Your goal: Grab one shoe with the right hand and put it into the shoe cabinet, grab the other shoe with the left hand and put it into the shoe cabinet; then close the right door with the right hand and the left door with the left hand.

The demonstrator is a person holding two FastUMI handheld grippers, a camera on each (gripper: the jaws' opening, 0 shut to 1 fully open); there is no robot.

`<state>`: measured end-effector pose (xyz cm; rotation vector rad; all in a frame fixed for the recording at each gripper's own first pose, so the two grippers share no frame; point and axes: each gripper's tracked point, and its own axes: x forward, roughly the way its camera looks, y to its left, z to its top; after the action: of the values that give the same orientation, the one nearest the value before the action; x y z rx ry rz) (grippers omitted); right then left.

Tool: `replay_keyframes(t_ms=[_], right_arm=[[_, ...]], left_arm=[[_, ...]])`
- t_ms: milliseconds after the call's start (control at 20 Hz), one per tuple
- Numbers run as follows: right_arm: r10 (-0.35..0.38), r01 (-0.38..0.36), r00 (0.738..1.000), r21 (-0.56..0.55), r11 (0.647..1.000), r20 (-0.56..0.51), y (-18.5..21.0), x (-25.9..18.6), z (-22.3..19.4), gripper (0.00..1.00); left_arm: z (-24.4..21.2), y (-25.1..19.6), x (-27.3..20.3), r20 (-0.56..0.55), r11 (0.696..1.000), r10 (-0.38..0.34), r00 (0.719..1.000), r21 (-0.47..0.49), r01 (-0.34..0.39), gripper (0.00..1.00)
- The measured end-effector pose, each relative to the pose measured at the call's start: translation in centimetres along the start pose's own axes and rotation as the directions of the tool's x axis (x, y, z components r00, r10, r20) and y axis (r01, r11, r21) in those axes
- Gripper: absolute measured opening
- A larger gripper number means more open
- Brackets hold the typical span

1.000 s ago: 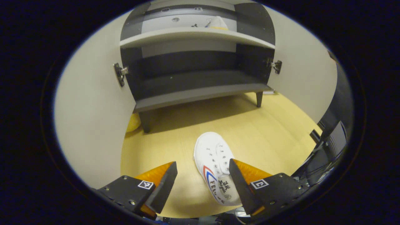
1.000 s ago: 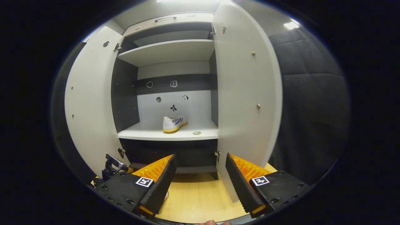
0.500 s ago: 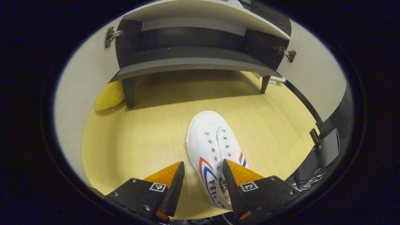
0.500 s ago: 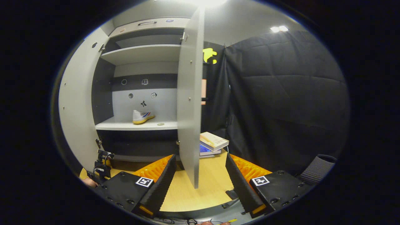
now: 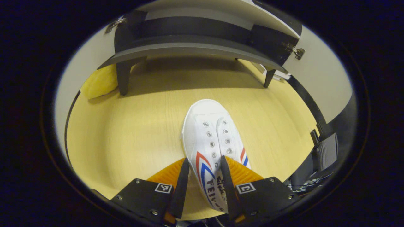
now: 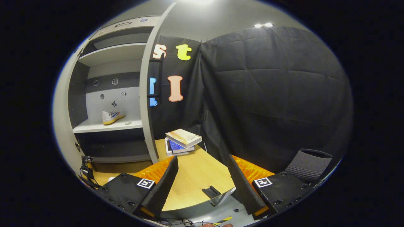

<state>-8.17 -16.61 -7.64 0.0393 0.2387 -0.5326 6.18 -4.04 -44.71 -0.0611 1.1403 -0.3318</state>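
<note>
A white shoe with red and blue stripes lies on the wooden floor, toe toward the shoe cabinet. My left gripper has closed on its rear half, one finger against the outer side wall and the other on the collar by the tongue. In the right gripper view, a matching shoe stands on the cabinet's pale middle shelf. My right gripper is open and holds nothing, aimed past the cabinet's right door toward the booth wall.
Both cabinet doors stand open, the left door and the right door flanking the floor. A yellow object lies by the cabinet's left leg. A stack of books sits beside the cabinet. A grey ribbed bin stands right.
My left gripper has come down over the shoe and its fingers have narrowed onto it. The right gripper has swung right, away from the cabinet's inside toward the booth wall.
</note>
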Motion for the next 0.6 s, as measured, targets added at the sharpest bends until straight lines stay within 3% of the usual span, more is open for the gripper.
replay_keyframes(t_ms=[50, 100, 200, 350, 450, 500, 600], right_arm=[[-0.01, 0.01, 1.0, -0.005, 1.0, 0.002, -0.5, 0.3, 0.0, 0.98], [-0.018, 0.018, 1.0, -0.009, 1.0, 0.004, -1.0, 0.6, 0.0, 0.99], [-0.036, 0.036, 0.999, -0.011, 0.999, 0.013, -1.9, 1.3, 0.2, 0.99], [-0.056, 0.056, 0.998, 0.0, 0.998, 0.018, -3.0, 2.5, 0.1, 0.98], [-0.063, 0.062, 0.998, 0.01, 0.998, 0.015, -3.8, 3.6, -0.2, 0.98], [-0.062, 0.061, 0.998, 0.015, 0.998, 0.014, -4.2, 4.2, -0.2, 0.98], [-0.068, 0.067, 0.997, 0.019, 0.998, 0.023, -5.2, 5.6, 0.3, 0.98]], left_arm=[[0.1, 0.0, -0.2, -0.013, 1.0, 0.014, 1.0, -0.005, -0.014, 0.61], [0.1, 0.0, 0.0, -0.023, 1.0, 0.025, 0.999, -0.008, -0.025, 0.55], [0.0, 0.0, 0.3, -0.038, 0.999, 0.044, 0.998, -0.028, -0.045, 0.54], [0.1, 0.3, -0.1, -0.064, 0.995, 0.068, 0.996, -0.07, -0.073, 0.33], [0.6, 1.0, 0.4, -0.054, 0.99, 0.098, 0.994, -0.093, -0.103, 0.28], [0.3, 0.7, -0.5, -0.065, 0.988, 0.104, 0.992, -0.105, -0.11, 0.08], [0.5, 0.7, -0.5, -0.047, 0.986, 0.122, 0.991, -0.108, -0.126, 0.08]])
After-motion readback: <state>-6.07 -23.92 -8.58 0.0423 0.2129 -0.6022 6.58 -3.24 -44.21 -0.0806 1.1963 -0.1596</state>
